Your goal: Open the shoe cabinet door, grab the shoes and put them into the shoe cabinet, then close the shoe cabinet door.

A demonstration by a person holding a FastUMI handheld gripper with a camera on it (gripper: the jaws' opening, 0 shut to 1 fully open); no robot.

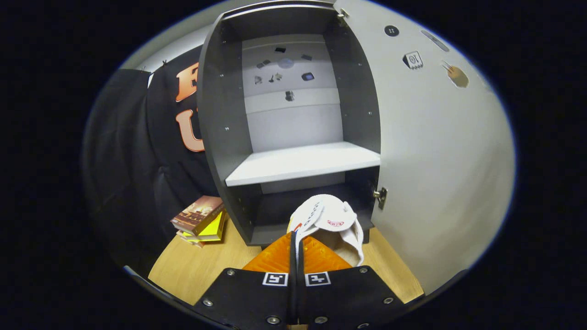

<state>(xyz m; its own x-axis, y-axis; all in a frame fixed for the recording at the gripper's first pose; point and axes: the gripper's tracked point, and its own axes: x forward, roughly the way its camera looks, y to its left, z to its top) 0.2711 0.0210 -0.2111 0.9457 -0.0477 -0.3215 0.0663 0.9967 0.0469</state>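
- The gripper [294,250] is sitting closest to the camera, and its two fingers are pressing almost flat together on a thin edge of the white shoes [328,224], so they are holding them.
- The shoes are hanging just ahead of the fingertips, and they are looking soft, like slippers.
- They are hovering over the wooden floor [192,270], right at the front of the shoe cabinet [220,119].
- The shoes are sitting in front of the dark bottom space [293,208], but it is hard to tell if they are inside it yet.
- A small pile of books [200,220] is lying on the floor just beside the cabinet's left wall.
- The cabinet door [440,151] is standing wide open on the right, hanging on its hinge [380,197].
- Higher up and farther back, the white shelf [302,162] is waiting with nothing on it.
- The step in hand looks like putting the shoes in.
- Next, the gripper is probably needing to go forward into the bottom space, let go, back out, and then push the door shut.
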